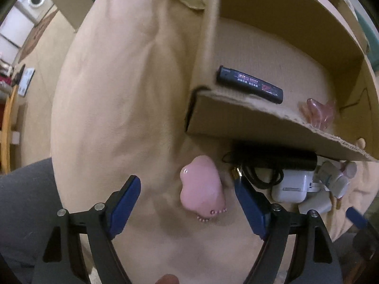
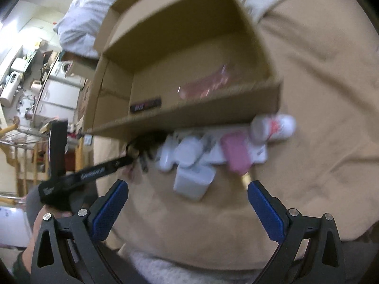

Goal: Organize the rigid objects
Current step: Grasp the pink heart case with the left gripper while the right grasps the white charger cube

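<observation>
Two grippers, both spread wide and gripping nothing. Left gripper (image 1: 187,201): jaws well apart, pink cloud-shaped piece (image 1: 201,184) lying on the tan bedsheet (image 1: 118,94) between the blue fingers (image 1: 125,201), nearer the right one, touching neither. Just ahead of those jaws, a cardboard box (image 1: 260,127) with its near wall in the way of what lies behind. Inside it, a black stick (image 1: 250,84) with red and white print, too blurred to read, and a clear pink clip (image 1: 319,111) to its right. Under the box's near edge, ahead and right of the jaws: black cable (image 1: 260,172), white charger (image 1: 291,187), small white bottles (image 1: 336,177).

Right gripper (image 2: 188,203): jaws equally wide, a translucent white container (image 2: 193,182) just ahead between them, untouched. Further ahead, white cases (image 2: 187,153), a pink bar (image 2: 235,151), a white bottle with red marking (image 2: 274,125), lettering unreadable through motion blur. White writing on the other gripper's black arm, left of the jaws, illegible.
</observation>
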A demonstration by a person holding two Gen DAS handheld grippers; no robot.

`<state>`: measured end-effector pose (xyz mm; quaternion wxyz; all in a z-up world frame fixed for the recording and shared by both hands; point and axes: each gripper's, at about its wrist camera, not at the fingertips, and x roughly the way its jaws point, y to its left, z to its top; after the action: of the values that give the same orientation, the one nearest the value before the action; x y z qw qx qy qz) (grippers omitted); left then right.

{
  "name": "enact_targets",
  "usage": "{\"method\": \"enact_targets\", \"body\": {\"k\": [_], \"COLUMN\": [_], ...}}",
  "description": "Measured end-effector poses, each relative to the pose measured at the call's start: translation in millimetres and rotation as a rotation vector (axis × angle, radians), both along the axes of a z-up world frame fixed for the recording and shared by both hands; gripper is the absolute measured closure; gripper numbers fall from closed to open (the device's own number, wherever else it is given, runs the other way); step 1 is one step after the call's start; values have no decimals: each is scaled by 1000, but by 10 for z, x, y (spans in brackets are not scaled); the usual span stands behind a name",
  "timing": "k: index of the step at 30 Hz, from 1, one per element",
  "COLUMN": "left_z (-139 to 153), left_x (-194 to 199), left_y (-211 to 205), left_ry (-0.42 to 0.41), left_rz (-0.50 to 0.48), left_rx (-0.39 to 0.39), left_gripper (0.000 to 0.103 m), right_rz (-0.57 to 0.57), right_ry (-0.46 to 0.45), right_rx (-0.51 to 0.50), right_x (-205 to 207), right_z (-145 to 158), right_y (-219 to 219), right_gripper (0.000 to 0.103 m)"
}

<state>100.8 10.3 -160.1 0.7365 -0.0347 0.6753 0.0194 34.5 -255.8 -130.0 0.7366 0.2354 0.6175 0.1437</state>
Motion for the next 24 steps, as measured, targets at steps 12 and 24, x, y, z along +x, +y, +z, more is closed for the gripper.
{"method": "enact_targets", "body": {"k": [12, 24], "left_z": [-63, 179], "left_x": [61, -79], "left_y": [-41, -109], "left_ry": [23, -46], "left_rz": [-20, -43], "left_rx": [-20, 42], "left_gripper": [70, 70], "right_rz": [5, 100], "right_ry": [125, 57], "right_rx": [-50, -141], "right_x": [119, -33], "right_z": [-452, -313], "right_y": [381, 590], "right_gripper": [33, 58]}}
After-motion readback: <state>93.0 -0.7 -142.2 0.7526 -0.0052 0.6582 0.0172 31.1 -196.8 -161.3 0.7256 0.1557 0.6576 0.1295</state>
